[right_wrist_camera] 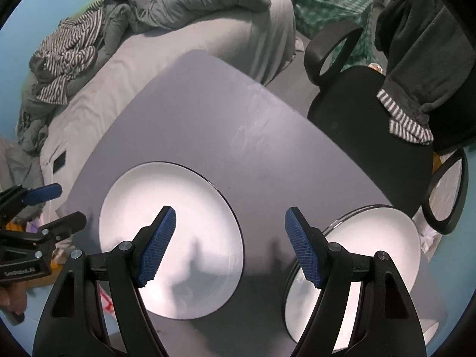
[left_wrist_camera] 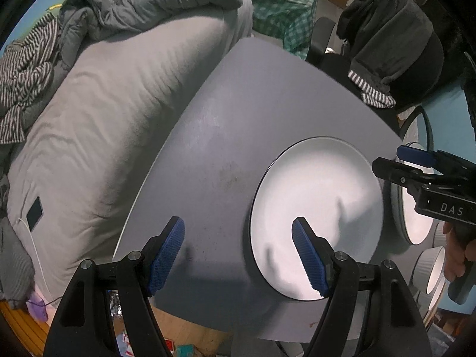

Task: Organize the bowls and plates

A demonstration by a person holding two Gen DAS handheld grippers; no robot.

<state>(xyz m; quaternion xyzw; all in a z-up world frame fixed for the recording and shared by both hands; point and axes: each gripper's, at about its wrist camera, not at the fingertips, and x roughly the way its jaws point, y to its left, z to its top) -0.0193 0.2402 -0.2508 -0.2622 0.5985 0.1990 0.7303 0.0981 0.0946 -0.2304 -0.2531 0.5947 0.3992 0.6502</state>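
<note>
A bed with a pale grey fitted sheet fills the far side of the room, a rumpled grey quilt and a striped black-and-white garment heaped at its far end. Beyond it stands a table under a green checked cloth. A black office chair with looped armrests sits at the right, a dark fleece with striped cuffs draped over its back.

Nearest is a smooth, matte grey table with rounded corners, faintly smudged. On it lie two round white plates with thin dark rims: one plate on the left part, a second plate near the right edge, well apart from the first. In the left wrist view, ribbed pale bowls stand at the far right, beside the second plate.

The left gripper hangs spread wide above the table and the first plate's edge, holding nothing. The right gripper is likewise spread wide above the gap between the plates, holding nothing. Both have black arms with blue cross-hatched pads. The right gripper's body reads "DAS".
</note>
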